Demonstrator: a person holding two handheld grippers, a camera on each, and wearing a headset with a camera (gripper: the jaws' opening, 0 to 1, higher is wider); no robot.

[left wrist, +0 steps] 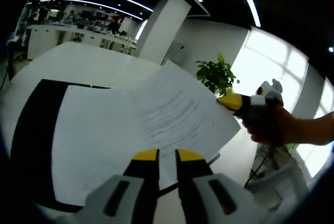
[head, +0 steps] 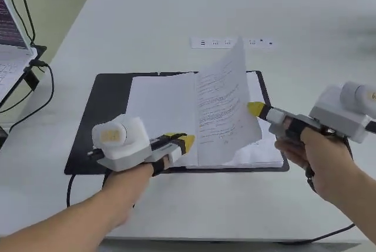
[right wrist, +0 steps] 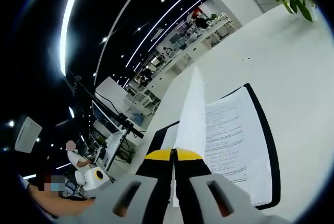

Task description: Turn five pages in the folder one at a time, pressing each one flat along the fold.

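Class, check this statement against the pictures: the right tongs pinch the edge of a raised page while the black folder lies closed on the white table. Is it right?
Not quite. The black folder lies open, not closed: the head view shows it spread flat on the white table. The rest stands: the right tongs pinch the edge of the raised page.

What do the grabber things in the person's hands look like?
The left gripper and right gripper have boxy white-grey bodies, black jaws with yellow tips, and black hand straps. A black cable hangs under the left arm. No sleeves show.
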